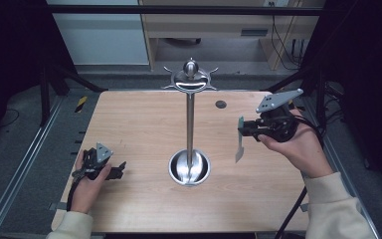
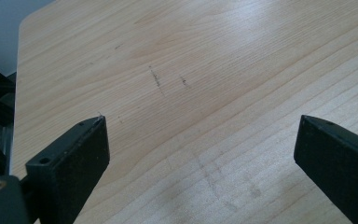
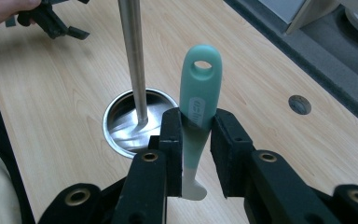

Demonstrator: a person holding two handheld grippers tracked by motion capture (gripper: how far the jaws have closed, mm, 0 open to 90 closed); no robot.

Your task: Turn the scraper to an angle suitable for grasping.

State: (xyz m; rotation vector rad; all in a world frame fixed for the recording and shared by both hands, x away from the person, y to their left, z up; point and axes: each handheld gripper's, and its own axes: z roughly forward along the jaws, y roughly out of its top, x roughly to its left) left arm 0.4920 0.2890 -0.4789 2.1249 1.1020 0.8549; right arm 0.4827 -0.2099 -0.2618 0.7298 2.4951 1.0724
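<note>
Teal plastic handle, rounded at the top with an oval hanging hole and a pale oval label below it: the utensil [image 3: 199,105] narrows downward into a flat grey-white metal part whose end is hidden. The right gripper [image 3: 196,140] has its fingers [image 3: 171,140] clamped on the handle just under the label. In the high view the right gripper [image 1: 243,128] is lifted above the right half of the desk [image 1: 139,124], and the utensil [image 1: 239,142] hangs roughly upright from it, off the surface.

Polished metal stand [image 1: 190,124] at desk centre: round dished base, slim vertical pole, ring of curved hooks with a ball knob at the top. Utensil is right of the pole, apart from it.

Left gripper [image 1: 115,172] rests low at the desk's front left, in the left hand [image 1: 87,184]. Its fingers [image 2: 72,161] are spread wide with only bare woodgrain between them.
</note>
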